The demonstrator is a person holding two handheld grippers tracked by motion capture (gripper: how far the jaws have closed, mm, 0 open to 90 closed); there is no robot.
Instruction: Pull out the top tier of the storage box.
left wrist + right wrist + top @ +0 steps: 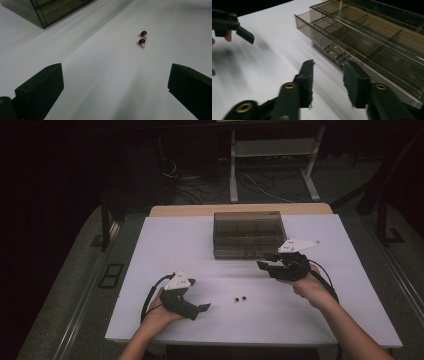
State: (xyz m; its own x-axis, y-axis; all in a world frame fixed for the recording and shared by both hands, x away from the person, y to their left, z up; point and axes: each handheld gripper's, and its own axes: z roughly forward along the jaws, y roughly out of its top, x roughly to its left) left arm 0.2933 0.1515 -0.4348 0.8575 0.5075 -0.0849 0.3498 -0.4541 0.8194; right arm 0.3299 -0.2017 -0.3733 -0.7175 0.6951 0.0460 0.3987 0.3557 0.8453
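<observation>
2 red earrings [142,39] on table [100,75]

White table [165,245] sitting on grey floor [70,285], wooden edge showing at far side. White metal stand [272,150] standing behind, cables [200,182] trailing across floor beside it. Dark surroundings fading into shadow; light falling mainly on tabletop.

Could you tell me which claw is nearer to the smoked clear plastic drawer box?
Right. The right claw hovers just before the smoked clear plastic drawer box; the left claw sits far back near the table's front edge.
</observation>
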